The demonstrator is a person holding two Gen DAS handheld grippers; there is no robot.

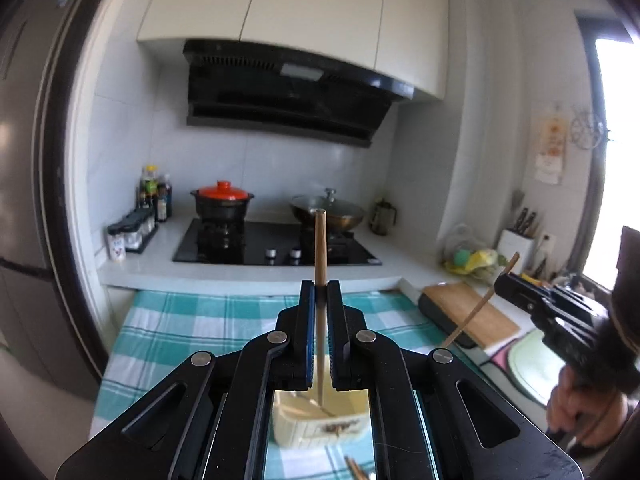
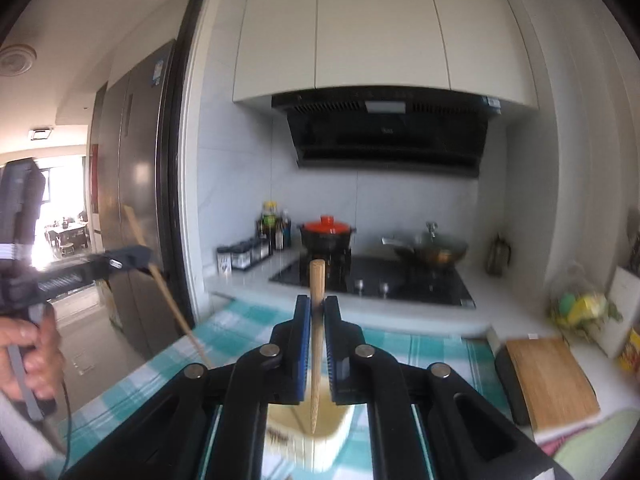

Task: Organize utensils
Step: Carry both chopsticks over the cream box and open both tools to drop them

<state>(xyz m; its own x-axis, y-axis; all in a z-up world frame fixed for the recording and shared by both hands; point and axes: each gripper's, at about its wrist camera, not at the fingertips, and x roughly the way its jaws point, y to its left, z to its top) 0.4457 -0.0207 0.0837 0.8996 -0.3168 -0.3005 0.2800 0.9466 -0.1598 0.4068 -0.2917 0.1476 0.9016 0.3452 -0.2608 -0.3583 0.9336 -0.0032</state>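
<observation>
My left gripper (image 1: 320,292) is shut on a wooden chopstick (image 1: 320,244) held upright, its thin tip pointing down over a cream utensil holder (image 1: 316,420) on the checked cloth. My right gripper (image 2: 317,308) is shut on a second wooden chopstick (image 2: 317,280), tip down above the same cream holder (image 2: 316,444). Each gripper shows in the other's view: the right gripper (image 1: 508,284) with its chopstick (image 1: 476,312) at the right, the left gripper (image 2: 136,258) with its chopstick (image 2: 176,312) at the left. More chopsticks (image 1: 354,468) lie on the cloth near the holder.
A teal checked cloth (image 1: 192,320) covers the table. Behind it is a counter with a black hob (image 1: 272,244), a red-lidded pot (image 1: 222,200), a wok (image 1: 328,208) and bottles (image 1: 154,196). A wooden cutting board (image 1: 472,312) lies at the right. A fridge (image 2: 132,184) stands at the left.
</observation>
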